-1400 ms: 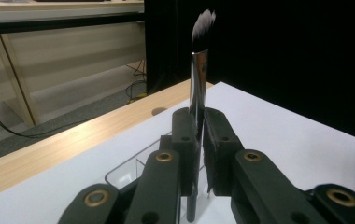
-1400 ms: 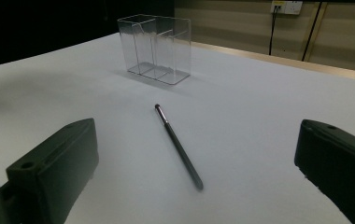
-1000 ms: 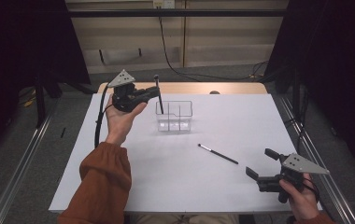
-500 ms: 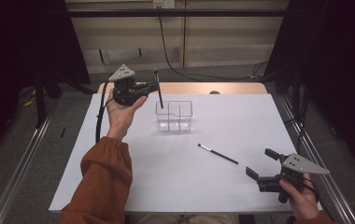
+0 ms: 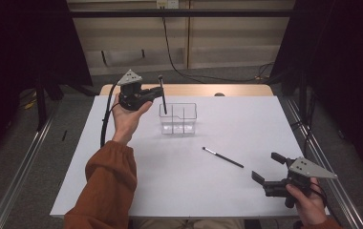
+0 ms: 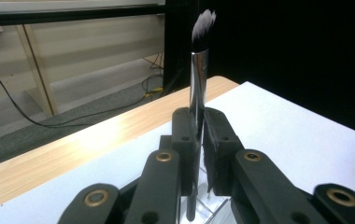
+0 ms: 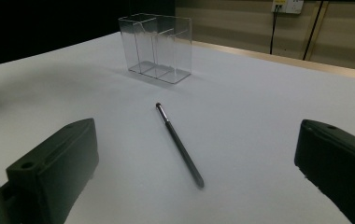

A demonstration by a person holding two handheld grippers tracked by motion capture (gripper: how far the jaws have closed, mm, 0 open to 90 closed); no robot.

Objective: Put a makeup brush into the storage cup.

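Here, left gripper [image 5: 156,95] clamped tight on upright makeup brush [image 5: 162,94], jaws pressed on the handle from both sides, plain in the left gripper view [image 6: 198,149]. Brush [image 6: 199,70] standing near vertical, bristle tip up, dark and light-edged; lower end dipping toward the clear organizer [image 5: 178,118], at its left compartment, tip inside or just above the rim, cannot tell which. Left hand [image 5: 126,117] palm up under the gripper, orange sleeve [image 5: 104,191] running back to the near edge of the tabletop. Grey three-cornered plate on top, cable hanging down toward the left edge.

Right gripper [image 5: 268,168] wide apart, nothing between the jaws, held low near the near right corner of the tabletop, right hand [image 5: 306,202] wrapped round its body. In the right gripper view [image 7: 194,163] both jaws far to either side, second brush [image 7: 179,144] lying flat between and ahead of them, not touched. Same thin dark brush [image 5: 222,157] on the white tabletop [image 5: 246,119] right of centre, slanted, well apart from the organizer [image 7: 156,47]. Organizer toward the far edge, centre, upright, divided into compartments. Wooden strip [image 5: 194,89] along the far edge, cables on the floor beyond.
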